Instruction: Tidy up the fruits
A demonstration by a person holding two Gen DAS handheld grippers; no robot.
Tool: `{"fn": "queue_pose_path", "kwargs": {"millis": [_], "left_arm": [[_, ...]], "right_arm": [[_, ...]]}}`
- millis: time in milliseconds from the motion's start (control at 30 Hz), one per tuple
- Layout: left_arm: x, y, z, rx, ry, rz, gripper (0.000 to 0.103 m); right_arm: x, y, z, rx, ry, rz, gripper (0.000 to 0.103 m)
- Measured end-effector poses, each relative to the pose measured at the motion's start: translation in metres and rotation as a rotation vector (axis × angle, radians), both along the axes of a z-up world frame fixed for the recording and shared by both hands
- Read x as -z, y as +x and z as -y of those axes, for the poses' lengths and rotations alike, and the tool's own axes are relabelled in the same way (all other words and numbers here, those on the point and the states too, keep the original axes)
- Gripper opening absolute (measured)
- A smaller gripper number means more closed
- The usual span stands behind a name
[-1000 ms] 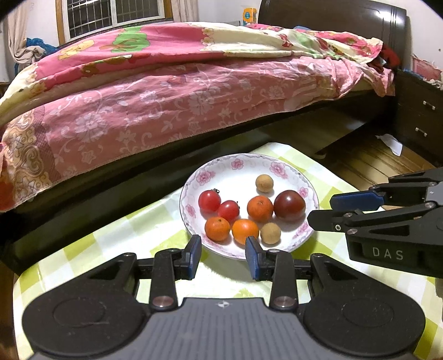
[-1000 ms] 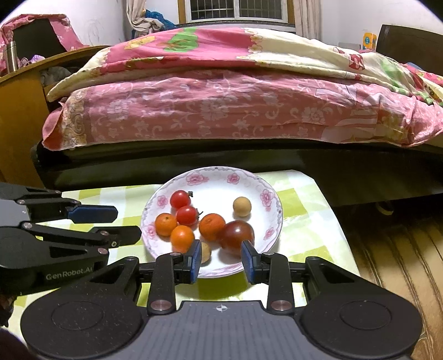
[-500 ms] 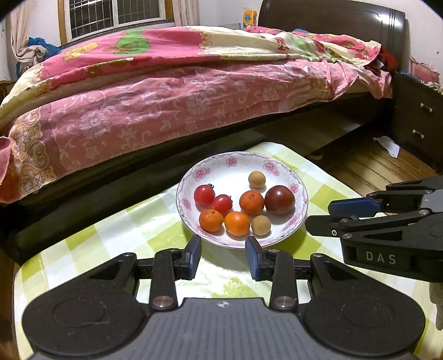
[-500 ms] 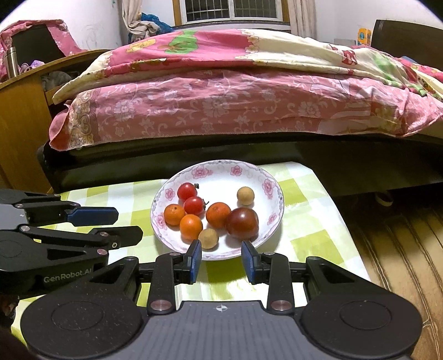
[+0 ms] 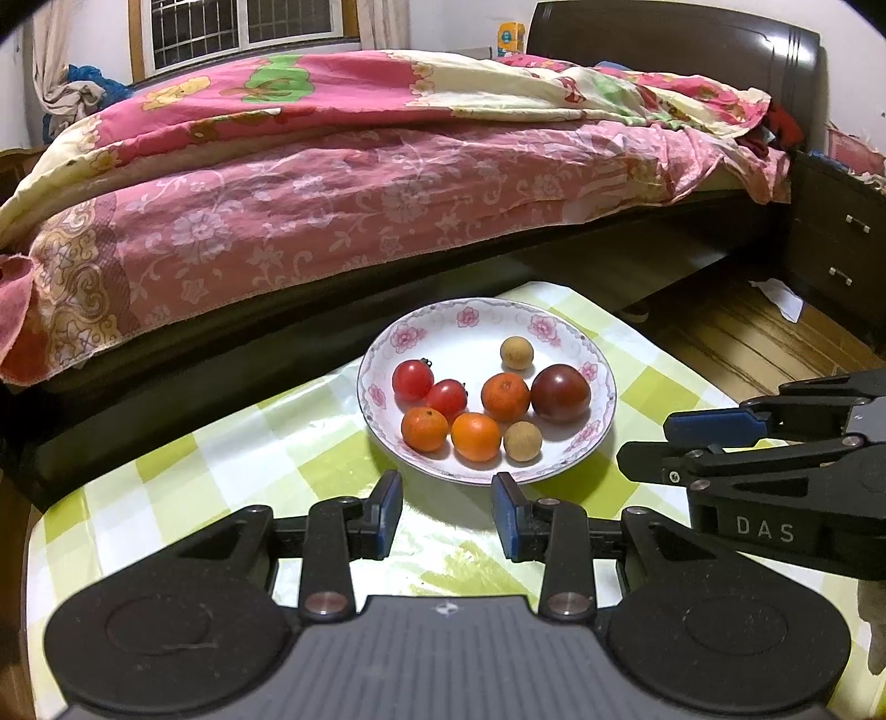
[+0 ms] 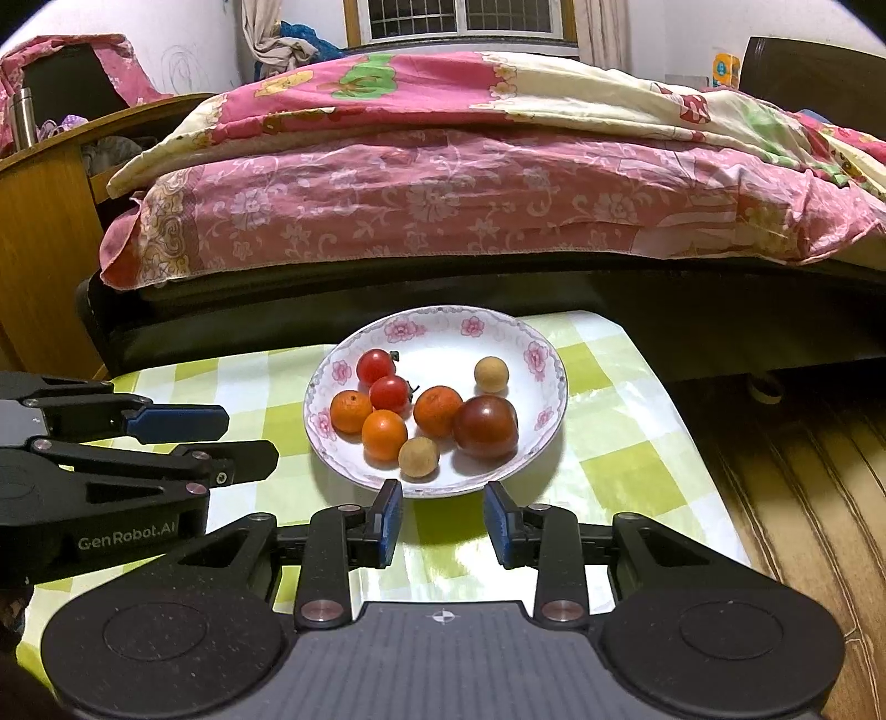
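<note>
Left wrist view: the left gripper (image 5: 447, 507) hangs just short of the plate's near rim, its blue-padded jaws narrowly parted with nothing between them. The floral plate (image 5: 601, 437) sits toward the far edge of the tabletop (image 5: 232, 471), which wears a green-and-white checked cloth. On the plate lie two cherry tomatoes (image 5: 412, 380), three small oranges (image 5: 505, 396), a dark red-brown tomato (image 5: 560, 393) and two tan longans (image 5: 516, 352); one longan rests apart near the far rim, the rest are clustered. The right gripper (image 5: 645, 446) enters from the right, just beside the plate, nothing blocking the fruit. Behind stand a bed with a pink floral quilt (image 5: 354, 183), a dark headboard (image 5: 675, 50), a dark nightstand (image 5: 836, 249) and wooden flooring (image 5: 736, 343).

Right wrist view: the right gripper (image 6: 442, 512) hovers at the plate's (image 6: 332, 443) near rim, jaws narrowly apart and empty. The nearest longan (image 6: 418, 457) lies just beyond them. The left gripper (image 6: 249, 437) reaches in from the left, beside the plate. A wooden cabinet (image 6: 39, 238) with a metal flask (image 6: 23, 119) stands at left, a barred window (image 6: 465, 19) behind the bed.
</note>
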State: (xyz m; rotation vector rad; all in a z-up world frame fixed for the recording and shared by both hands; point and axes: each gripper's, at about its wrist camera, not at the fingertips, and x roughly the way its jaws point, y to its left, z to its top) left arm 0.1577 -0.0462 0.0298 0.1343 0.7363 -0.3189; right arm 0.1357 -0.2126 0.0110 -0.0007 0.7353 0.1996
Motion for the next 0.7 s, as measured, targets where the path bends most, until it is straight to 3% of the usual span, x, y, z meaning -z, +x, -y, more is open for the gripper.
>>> {"fn": "queue_pose_path", "kwargs": {"millis": [700], "left_arm": [[-0.002,-0.022,-0.003,-0.04,-0.011,-0.011,0.049]], "right_arm": [[-0.001,-0.024,0.0,0.034,0.033,-0.005,0.03]]}}
